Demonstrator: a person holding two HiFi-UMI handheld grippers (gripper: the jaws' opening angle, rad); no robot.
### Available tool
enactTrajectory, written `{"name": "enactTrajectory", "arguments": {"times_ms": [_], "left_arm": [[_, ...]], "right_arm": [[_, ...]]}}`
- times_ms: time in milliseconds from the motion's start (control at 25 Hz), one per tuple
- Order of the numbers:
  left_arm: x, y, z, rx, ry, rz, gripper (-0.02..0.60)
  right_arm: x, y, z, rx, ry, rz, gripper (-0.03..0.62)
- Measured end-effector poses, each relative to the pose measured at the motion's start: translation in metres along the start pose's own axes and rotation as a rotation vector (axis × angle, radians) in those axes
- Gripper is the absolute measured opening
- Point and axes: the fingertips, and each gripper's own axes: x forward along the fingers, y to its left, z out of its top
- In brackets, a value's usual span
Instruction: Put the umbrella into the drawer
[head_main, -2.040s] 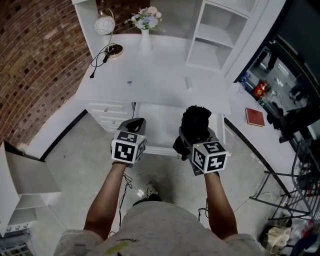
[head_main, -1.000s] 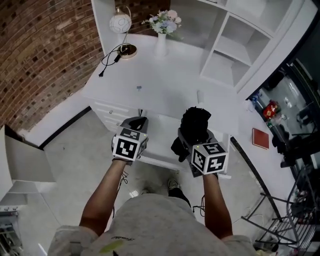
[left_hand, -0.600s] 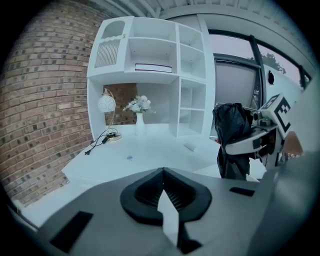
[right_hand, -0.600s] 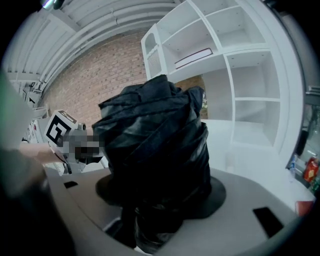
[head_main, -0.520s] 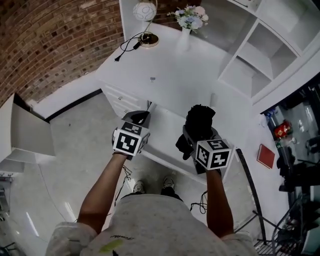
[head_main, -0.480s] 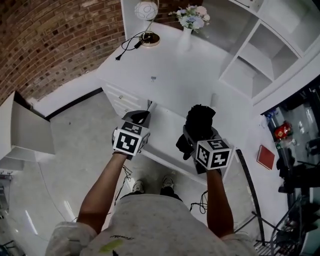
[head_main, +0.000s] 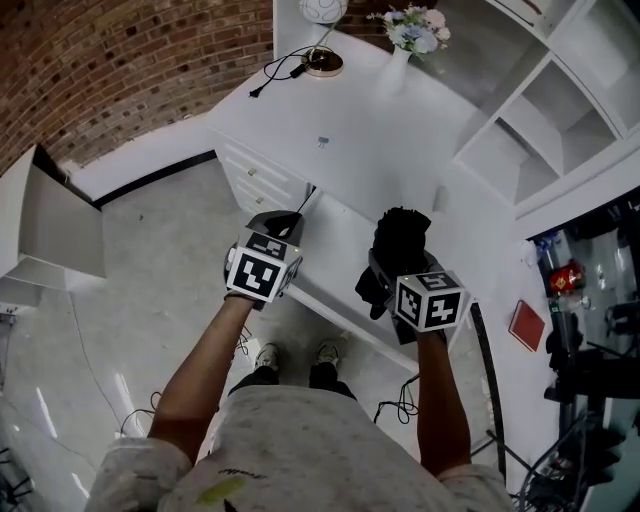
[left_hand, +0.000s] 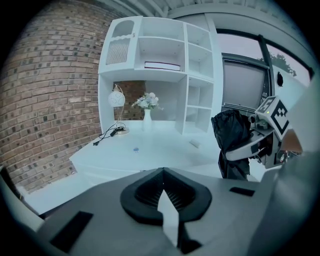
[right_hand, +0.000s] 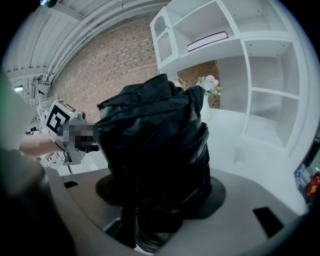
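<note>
In the head view, the cube (head_main: 262, 276) on the left gripper (head_main: 280, 222) showed a black-and-white square marker. The right gripper (head_main: 398, 262) held a folded black umbrella (head_main: 400, 235) upright, over the open white drawer (head_main: 335, 245). The left gripper view showed its jaws pressed together with nothing between them. In the right gripper view, crumpled, glossy black fabric bulged from the clamped jaws.

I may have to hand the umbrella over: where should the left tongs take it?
Probably the bunched canopy end of the umbrella jutting beyond the right tongs, coming in from the person's left; the lower part is already clamped.
</note>
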Motion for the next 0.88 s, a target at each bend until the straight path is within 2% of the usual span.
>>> {"name": "enactTrajectory", "arguments": {"times_ms": [240,480,880], "left_arm": [[-0.003,0.005,-0.02,-0.042,0.02,0.011,-0.003],[-0.002,0.008,-0.036,-0.082,0.036,0.03,-0.002],[0.005,0.012,-0.06,-0.125,0.064,0.068,-0.002]], "right_arm": [[0.013,0.013,-0.018,-0.038,0.082,0.043,0.261],[0.026,0.013,-0.04,-0.119,0.191,0.072,0.261],[0.043,0.01,-0.071,-0.19,0.363,0.184,0.261]]}}
